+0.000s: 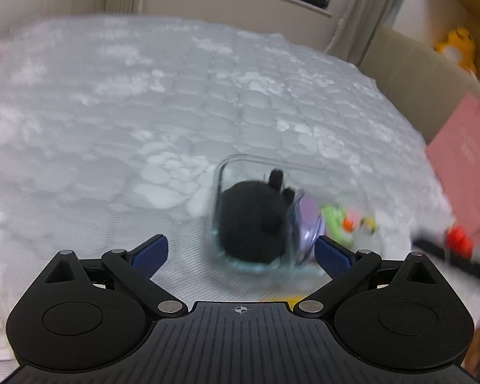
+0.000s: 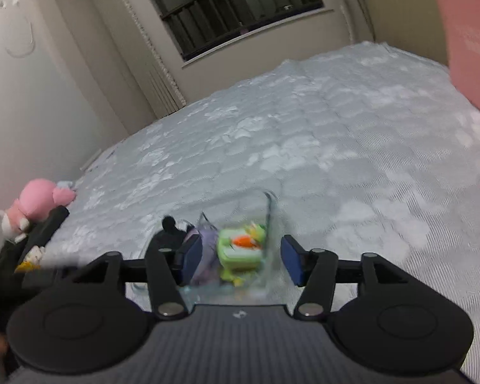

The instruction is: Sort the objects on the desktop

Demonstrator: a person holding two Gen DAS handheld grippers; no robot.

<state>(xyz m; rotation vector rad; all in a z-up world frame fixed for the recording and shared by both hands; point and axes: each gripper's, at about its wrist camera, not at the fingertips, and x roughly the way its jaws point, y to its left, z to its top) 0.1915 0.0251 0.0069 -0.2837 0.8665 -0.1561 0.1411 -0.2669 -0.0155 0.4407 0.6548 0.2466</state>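
A clear glass container point(image 1: 227, 166) sits on the pale patterned tablecloth point(image 1: 144, 112). It holds a black plush toy point(image 1: 252, 224), a lilac item point(image 1: 308, 217) and a green toy with an orange carrot point(image 1: 336, 220). My left gripper point(image 1: 241, 251) is open, its blue pads either side of the container's near end. In the right wrist view the container point(image 2: 270, 217) shows the green toy point(image 2: 240, 249), lilac item point(image 2: 206, 240) and black plush point(image 2: 171, 233). My right gripper point(image 2: 240, 260) is open around it. Both views are blurred.
A pink box point(image 1: 464, 166) and a red-orange object point(image 1: 459, 244) lie at the right. A yellow plush point(image 1: 459, 46) sits in a cardboard box. A pink plush point(image 2: 36, 201) lies at the left edge by dark items point(image 2: 41, 233).
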